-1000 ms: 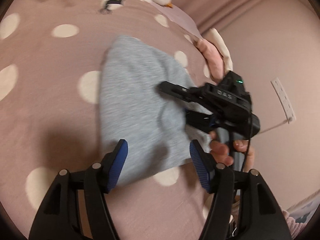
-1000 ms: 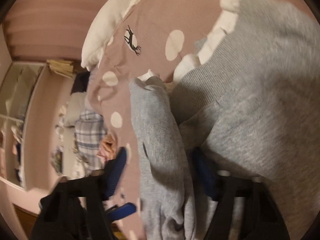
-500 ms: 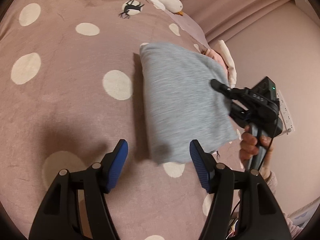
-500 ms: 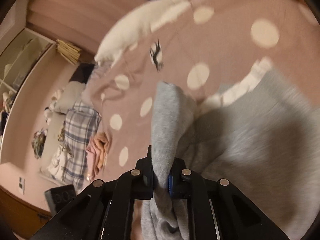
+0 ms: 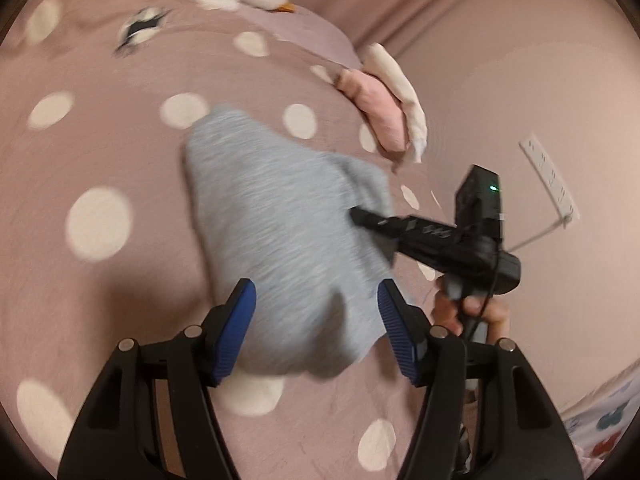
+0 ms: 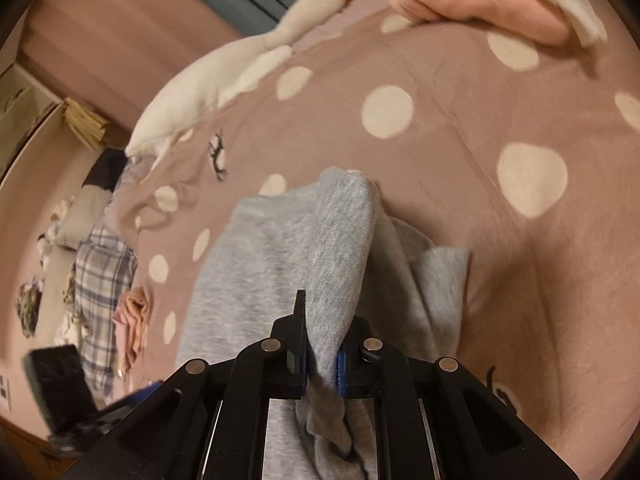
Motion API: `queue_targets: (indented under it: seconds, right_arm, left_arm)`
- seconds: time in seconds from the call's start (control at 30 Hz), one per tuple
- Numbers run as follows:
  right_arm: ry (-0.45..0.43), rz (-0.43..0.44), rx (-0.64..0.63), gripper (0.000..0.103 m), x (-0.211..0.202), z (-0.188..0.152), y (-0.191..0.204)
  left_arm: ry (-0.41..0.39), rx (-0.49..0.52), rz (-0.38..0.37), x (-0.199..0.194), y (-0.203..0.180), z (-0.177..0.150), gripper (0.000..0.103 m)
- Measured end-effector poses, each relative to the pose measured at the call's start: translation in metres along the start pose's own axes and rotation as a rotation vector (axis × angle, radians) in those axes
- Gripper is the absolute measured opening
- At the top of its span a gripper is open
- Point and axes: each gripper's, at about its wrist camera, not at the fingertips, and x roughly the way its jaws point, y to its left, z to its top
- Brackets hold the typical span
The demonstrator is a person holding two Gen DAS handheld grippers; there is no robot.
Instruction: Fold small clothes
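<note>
A small grey knit garment (image 5: 280, 240) hangs in a folded bundle over the pink dotted bedspread (image 5: 100, 152). My right gripper (image 6: 322, 356) is shut on a bunched edge of the grey garment (image 6: 340, 248), which droops on both sides of the jaws. In the left wrist view the right gripper (image 5: 360, 216) grips the garment's right edge. My left gripper (image 5: 316, 320) is open and empty, its blue pads (image 5: 236, 328) on either side of the garment's lower end, not touching it as far as I can tell.
A white plush goose (image 6: 248, 68) lies at the bed's far end. A pink and white folded cloth (image 5: 380, 104) lies by the wall. A plaid cloth and other clothes (image 6: 104, 288) lie on the floor beside the bed. A power strip (image 5: 548, 176) is on the wall.
The right gripper has lifted the grey garment and carried it toward my left gripper. The garment's lower end now sits between my open left fingers. The right jaws closed on it a second ago.
</note>
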Motion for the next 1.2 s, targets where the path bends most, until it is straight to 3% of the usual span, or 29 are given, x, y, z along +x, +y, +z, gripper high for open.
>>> queue_targets:
  seconds: [0.03,0.07,0.13,0.23,0.4,0.5,0.63,0.7,0.73,0.8,0.9,0.97,1.07,1.2]
  right_arm:
    - [0.001,-0.014,-0.007,0.012,0.001,0.000,-0.001]
    - [0.003,-0.036,-0.019,0.012,0.002,0.000,-0.001]
    - [0.004,-0.078,-0.036,0.012,0.004,0.001,-0.004]
    - [0.008,-0.106,-0.036,0.012,0.007,0.002,-0.012]
    - [0.039,-0.137,-0.024,0.012,0.014,0.000,-0.022]
    - [0.020,-0.134,0.009,0.013,0.003,0.000,-0.023]
    - [-0.102,-0.233,-0.159,0.026,-0.034,-0.012,0.009]
    - [-0.120,-0.162,-0.223,0.026,-0.049,-0.023,0.022]
    - [-0.106,-0.104,-0.264,0.026,-0.054,-0.031,0.030]
    - [-0.066,-0.076,-0.315,0.026,-0.053,-0.043,0.038]
    - [0.026,-0.128,-0.390,0.026,-0.035,-0.064,0.044]
    - [0.079,-0.211,-0.402,0.026,-0.023,-0.076,0.036]
    - [0.071,-0.239,-0.374,0.016,-0.019,-0.082,0.021]
    - [0.068,-0.206,-0.328,0.015,-0.024,-0.078,0.014]
  left_arm:
    - [0.010,0.029,-0.002,0.007,-0.009,0.002,0.056]
    - [0.021,0.049,-0.002,0.013,-0.013,0.003,0.045]
    - [0.066,0.098,0.045,0.032,-0.021,0.005,0.033]
    - [0.128,0.111,0.115,0.061,-0.017,0.001,0.028]
    - [0.170,0.145,0.198,0.087,-0.006,-0.006,0.011]
    - [0.186,0.133,0.190,0.089,0.000,-0.007,0.010]
    - [0.188,0.102,0.144,0.078,0.004,-0.004,0.009]
    - [0.165,0.098,0.115,0.066,0.000,-0.004,0.025]
    - [0.155,0.106,0.107,0.061,-0.003,-0.007,0.030]
    - [0.156,0.147,0.104,0.058,-0.010,-0.014,0.035]
    - [0.175,0.234,0.153,0.065,-0.019,-0.031,0.033]
    - [0.180,0.233,0.146,0.067,-0.016,-0.035,0.031]
    - [0.177,0.249,0.156,0.069,-0.012,-0.039,0.027]
    - [0.155,0.201,0.122,0.060,-0.009,-0.025,0.028]
